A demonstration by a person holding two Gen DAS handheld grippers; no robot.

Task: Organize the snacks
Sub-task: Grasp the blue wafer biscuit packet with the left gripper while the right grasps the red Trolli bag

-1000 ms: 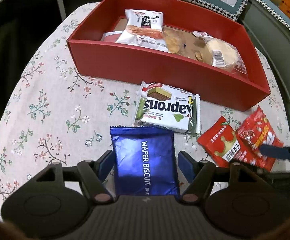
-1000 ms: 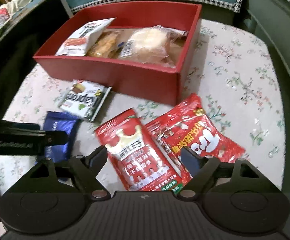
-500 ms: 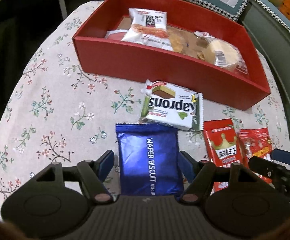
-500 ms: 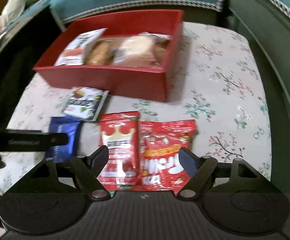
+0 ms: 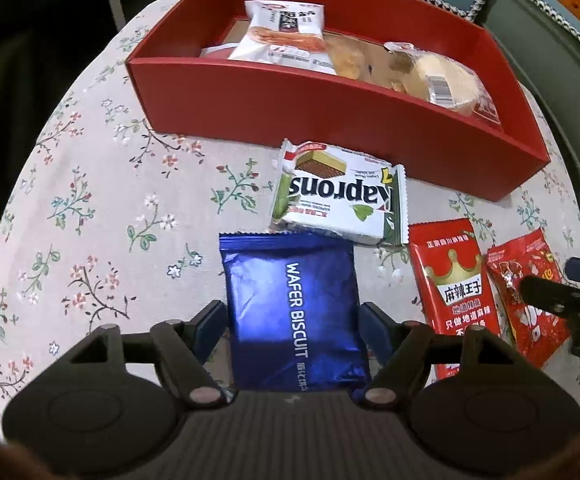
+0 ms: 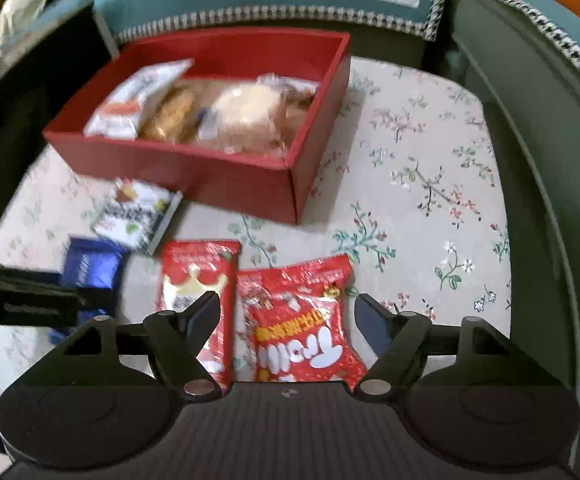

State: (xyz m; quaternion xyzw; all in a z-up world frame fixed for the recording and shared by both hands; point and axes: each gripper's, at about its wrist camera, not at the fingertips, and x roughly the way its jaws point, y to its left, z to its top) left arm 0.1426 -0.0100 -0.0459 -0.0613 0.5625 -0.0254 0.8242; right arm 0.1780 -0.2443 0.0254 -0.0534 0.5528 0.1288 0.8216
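Left wrist: left gripper [image 5: 291, 320] open astride blue wafer biscuit pack [image 5: 293, 312]; right gripper [image 6: 288, 316] jaws just narrowed, straddling red snack bag [image 6: 301, 328], no grip, near table [image 5: 90, 220] front edge.

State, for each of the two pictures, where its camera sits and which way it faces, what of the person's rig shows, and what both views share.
Left wrist: on the left gripper, facing steeply down at the blue wafer packet between its open fingers.
Right wrist: on the right gripper, facing steeply down at the red snack bag.
Shared: the red box, all four loose packets, each other's gripper.
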